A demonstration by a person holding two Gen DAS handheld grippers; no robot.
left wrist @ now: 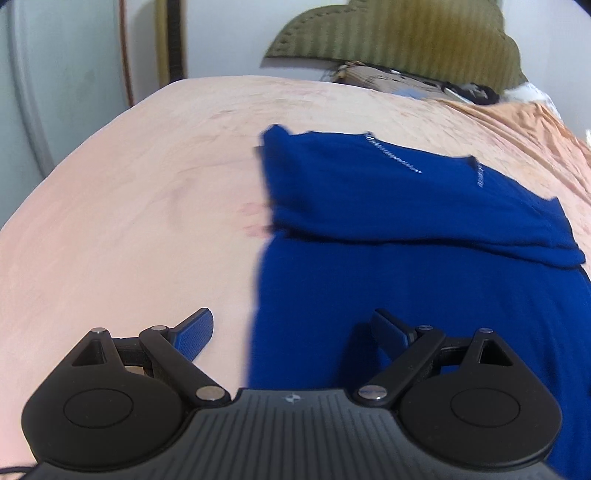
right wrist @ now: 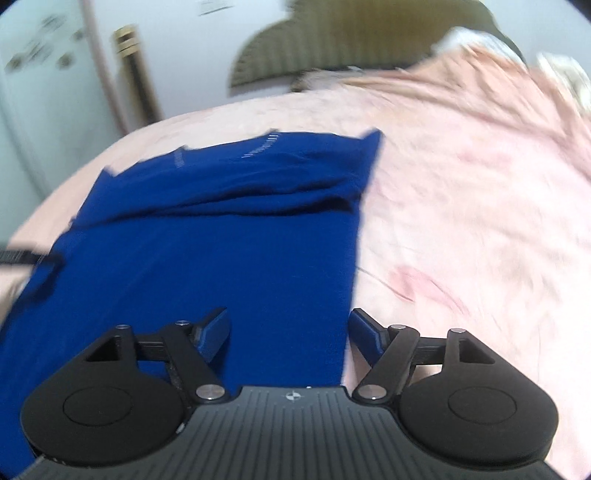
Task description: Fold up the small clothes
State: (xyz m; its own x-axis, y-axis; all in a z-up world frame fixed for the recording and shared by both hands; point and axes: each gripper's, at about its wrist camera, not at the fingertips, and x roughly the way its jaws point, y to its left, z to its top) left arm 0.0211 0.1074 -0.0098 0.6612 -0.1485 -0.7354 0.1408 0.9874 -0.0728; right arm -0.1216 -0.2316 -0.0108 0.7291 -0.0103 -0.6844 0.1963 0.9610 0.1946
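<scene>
Two grippers: both shown from their own wrist cameras, each pointing down at a slant over a bed.
Left gripper (left wrist: 295,332): jaws spread wide, nothing between the pads; the left finger (left wrist: 195,334) is over bare sheet, the right finger (left wrist: 391,332) over blue cloth.
Right gripper (right wrist: 290,330): jaws spread wide, gripping nothing; the left finger (right wrist: 214,332) is over blue cloth, the right finger (right wrist: 365,332) just past the cloth's edge, over sheet.
Blue garment (left wrist: 424,229): lies spread on the sheet ahead of both pairs of jaws; its far part is folded back over the near part, leaving a raised crosswise fold (right wrist: 258,201).
Garment edges: its left edge runs forward between the left gripper's jaws; its right edge (right wrist: 351,266) runs forward just inside the right gripper's right finger.
Pink sheet (left wrist: 129,221): covers the bed, smooth on the left, wrinkled to the far right.
Olive headboard (left wrist: 399,33): beyond the garment, against the pale wall.
Image quality: both views are motion-blurred.
</scene>
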